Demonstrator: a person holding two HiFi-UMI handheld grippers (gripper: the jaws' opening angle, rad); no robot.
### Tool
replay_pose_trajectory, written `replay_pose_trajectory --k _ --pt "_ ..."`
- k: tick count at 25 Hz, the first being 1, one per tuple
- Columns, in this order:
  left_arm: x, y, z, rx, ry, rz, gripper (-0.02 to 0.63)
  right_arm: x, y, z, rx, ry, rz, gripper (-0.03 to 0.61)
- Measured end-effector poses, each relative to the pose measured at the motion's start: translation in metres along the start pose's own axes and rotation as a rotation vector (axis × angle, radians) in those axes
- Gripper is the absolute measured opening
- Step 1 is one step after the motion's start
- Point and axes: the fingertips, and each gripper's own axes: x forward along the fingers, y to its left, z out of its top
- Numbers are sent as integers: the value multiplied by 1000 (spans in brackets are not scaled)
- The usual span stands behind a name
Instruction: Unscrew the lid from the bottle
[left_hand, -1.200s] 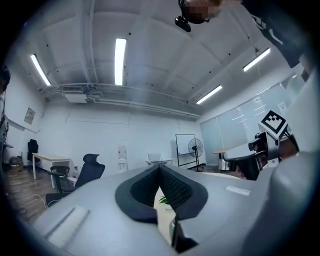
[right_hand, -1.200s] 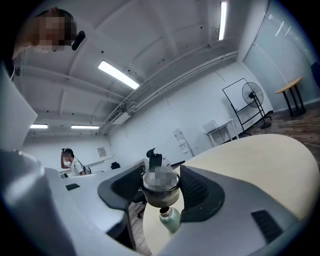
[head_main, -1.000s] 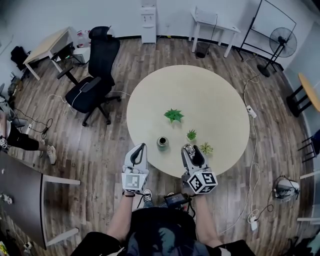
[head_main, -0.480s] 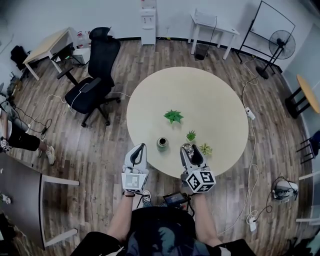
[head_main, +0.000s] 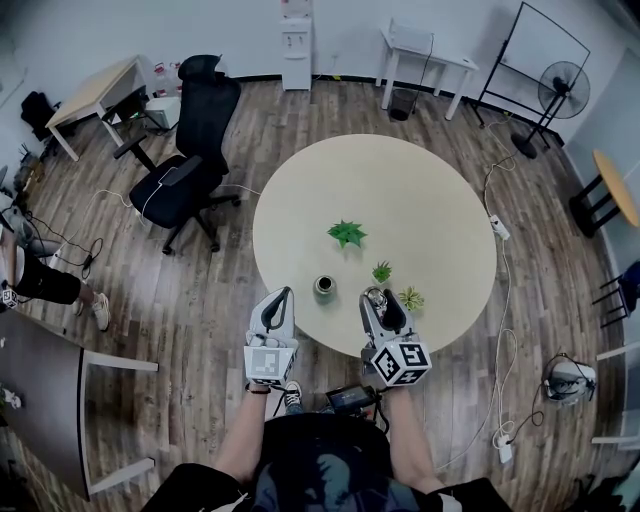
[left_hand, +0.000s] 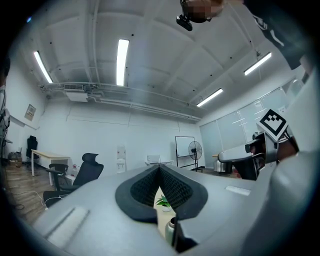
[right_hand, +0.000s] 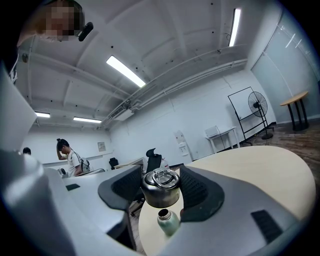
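Observation:
A small green bottle (head_main: 325, 286) stands upright near the front edge of the round beige table (head_main: 420, 200), and its mouth is uncovered. In the right gripper view the bottle (right_hand: 168, 221) shows below and beyond the jaws. My right gripper (head_main: 378, 296) is shut on the steel lid (right_hand: 161, 187), which has a ring handle and hangs in the air to the right of the bottle. My left gripper (head_main: 284, 294) hovers left of the bottle with its pads (left_hand: 145, 187) pressed together on nothing. The bottle (left_hand: 171, 230) peeks out under them.
Three small potted plants stand on the table: a larger one (head_main: 347, 232) in the middle, one (head_main: 382, 271) behind the right gripper and one (head_main: 411, 296) at its right. A black office chair (head_main: 190, 150) stands left of the table. A person (right_hand: 70, 155) stands far off.

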Motion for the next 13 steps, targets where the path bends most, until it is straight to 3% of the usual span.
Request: replay_pose_trajectory --k 13 --pt "-1 -1 3 5 3 4 2 -5 0 5 -10 -2 -3 242"
